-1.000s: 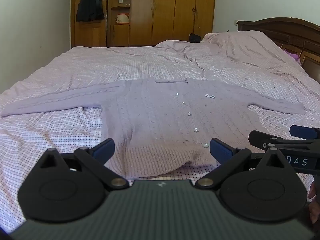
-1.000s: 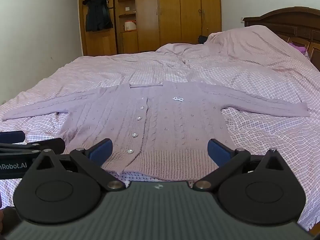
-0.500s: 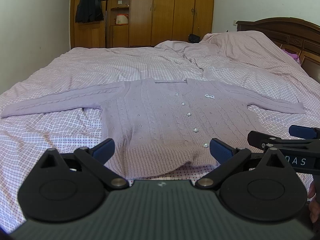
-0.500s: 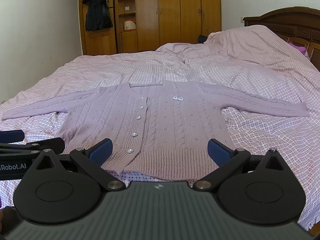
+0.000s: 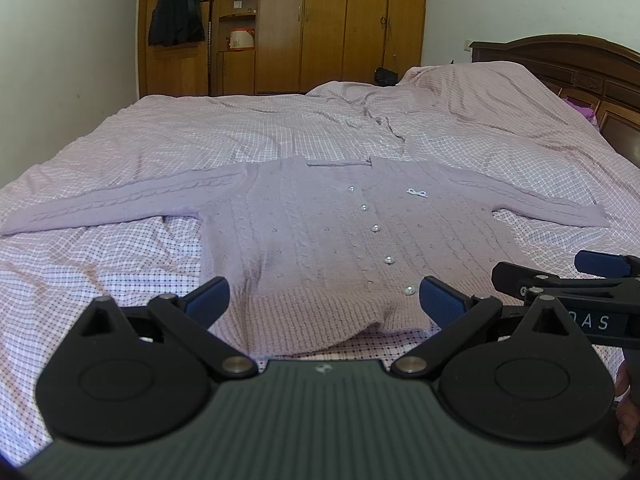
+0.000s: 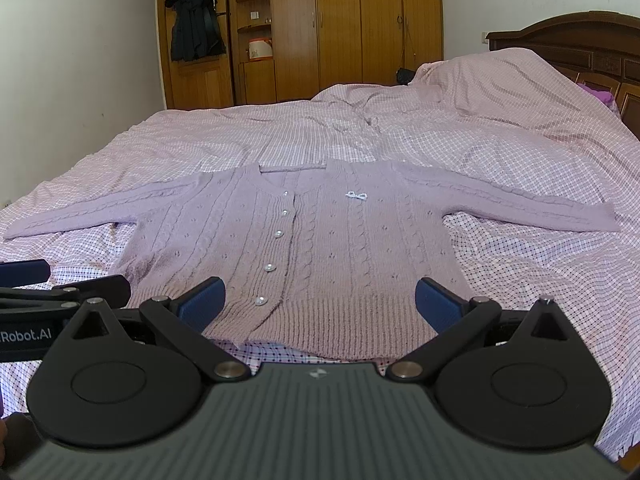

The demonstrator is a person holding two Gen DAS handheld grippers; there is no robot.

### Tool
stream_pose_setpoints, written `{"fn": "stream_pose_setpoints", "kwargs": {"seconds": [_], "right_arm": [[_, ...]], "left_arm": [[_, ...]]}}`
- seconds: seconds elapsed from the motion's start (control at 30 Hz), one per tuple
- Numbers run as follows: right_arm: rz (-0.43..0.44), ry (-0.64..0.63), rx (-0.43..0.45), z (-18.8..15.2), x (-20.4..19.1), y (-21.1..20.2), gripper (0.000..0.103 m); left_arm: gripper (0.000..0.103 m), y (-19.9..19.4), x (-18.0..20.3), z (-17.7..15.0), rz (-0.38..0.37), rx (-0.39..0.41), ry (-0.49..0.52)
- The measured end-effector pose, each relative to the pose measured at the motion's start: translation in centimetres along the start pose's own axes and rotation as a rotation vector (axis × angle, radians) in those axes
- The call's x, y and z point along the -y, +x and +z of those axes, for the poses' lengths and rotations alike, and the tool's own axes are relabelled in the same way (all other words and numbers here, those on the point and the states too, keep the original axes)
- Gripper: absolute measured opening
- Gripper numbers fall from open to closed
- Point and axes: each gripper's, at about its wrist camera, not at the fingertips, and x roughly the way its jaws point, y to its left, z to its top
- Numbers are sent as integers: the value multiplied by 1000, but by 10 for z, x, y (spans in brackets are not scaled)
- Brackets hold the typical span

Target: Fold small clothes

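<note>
- The left hand-held gripper (image 5: 324, 302) has its jaws spread wide, blue pads (image 5: 209, 302) well apart, gripping nothing; it hangs just above the near hem of the cardigan, and contact cannot be told.
- The right hand-held gripper (image 6: 320, 300) is likewise wide open and empty, its blue pads (image 6: 438, 306) flanking the ribbed hem from above.
- Each tool shows at the edge of the other's view, side by side along the near edge of the bed.
- The lilac cable-knit cardigan (image 6: 320, 240) lies flat and face up on the bed (image 6: 520, 140), buttoned, collar away from the cameras, both sleeves stretched straight out to the sides.
- A row of pearly buttons (image 6: 279, 234) runs down its front; a small white bow (image 6: 356, 195) sits on the chest.
- The bed wears a pink checked sheet, rumpled toward the dark wooden headboard (image 6: 580, 40) at right.
- Beyond stands a wooden wardrobe (image 6: 360, 28), with a dark coat (image 6: 195, 28) hanging at its left.
</note>
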Motion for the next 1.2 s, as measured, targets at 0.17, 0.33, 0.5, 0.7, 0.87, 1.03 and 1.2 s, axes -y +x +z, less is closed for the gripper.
{"fn": "stream_pose_setpoints", "kwargs": {"seconds": [0.17,0.33,0.5,0.7,0.87,1.03,1.2], "right_arm": [[-8,-8,-3,0,-2,2,103],[-7,-11,-3,-1,-3,3,103],[-4,-8,-7,0,-1,4,103],[-3,-7,-9,0,-2,5,103],[0,-7,-9,0,-1,5,103],[2,-5,-10,0,0,5,103],[5,-4,-13,0,0,6,103]], "left_arm": [[103,0,1,0,-2,0,0],[103,0,0,0,-5,-1,-4],[103,1,0,0,-5,-1,-4],[103,1,0,0,-5,-1,-4],[103,0,0,0,-5,-1,-4],[103,1,0,-1,-5,-1,-4],[103,1,0,-1,-5,-1,-5]]}}
